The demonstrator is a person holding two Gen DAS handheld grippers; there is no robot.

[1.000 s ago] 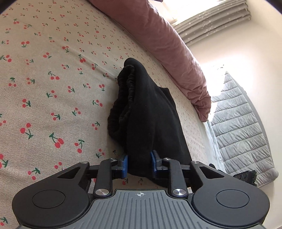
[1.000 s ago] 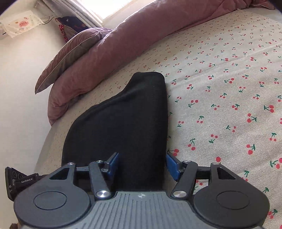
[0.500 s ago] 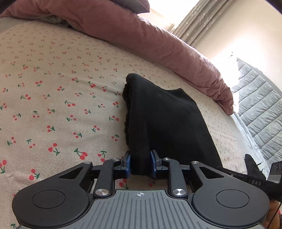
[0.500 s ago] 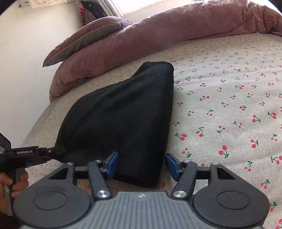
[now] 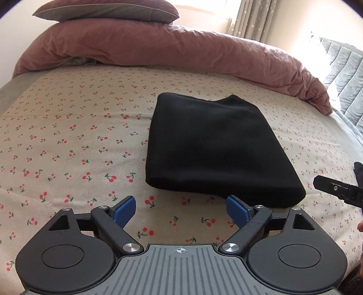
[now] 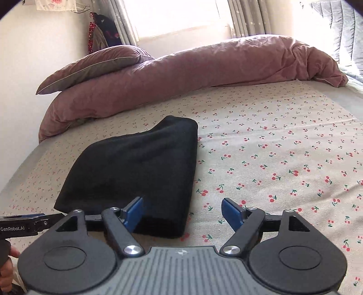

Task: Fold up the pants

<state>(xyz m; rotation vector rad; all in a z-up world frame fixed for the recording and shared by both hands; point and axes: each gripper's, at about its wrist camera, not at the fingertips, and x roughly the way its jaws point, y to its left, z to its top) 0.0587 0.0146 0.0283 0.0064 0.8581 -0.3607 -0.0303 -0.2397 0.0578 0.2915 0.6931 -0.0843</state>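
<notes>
The black pants [image 5: 215,147] lie folded into a flat rectangle on the cherry-print sheet [image 5: 68,140]. My left gripper [image 5: 181,210] is drawn back just short of the near edge of the pants, its jaws opening wide with only sheet between the blue pads [image 5: 123,210]. In the right wrist view the same folded pants [image 6: 136,170] lie ahead and to the left. My right gripper [image 6: 182,213] hovers at their near right corner, jaws opening, nothing pressed between the pads [image 6: 231,213]. The left pad overlaps the fabric's edge in the picture.
A rolled mauve duvet [image 5: 181,50] and a pillow [image 5: 106,10] line the far side of the bed. A grey quilted headboard [image 5: 340,59] stands at the right. Curtains and a bright window [image 6: 181,15] lie beyond. The other gripper's tip [image 5: 333,188] enters from the right.
Both grippers let go of the pants and pulled back and up. The left jaws went from pinching a fold to wide apart. The pants now lie flat instead of lifted.
</notes>
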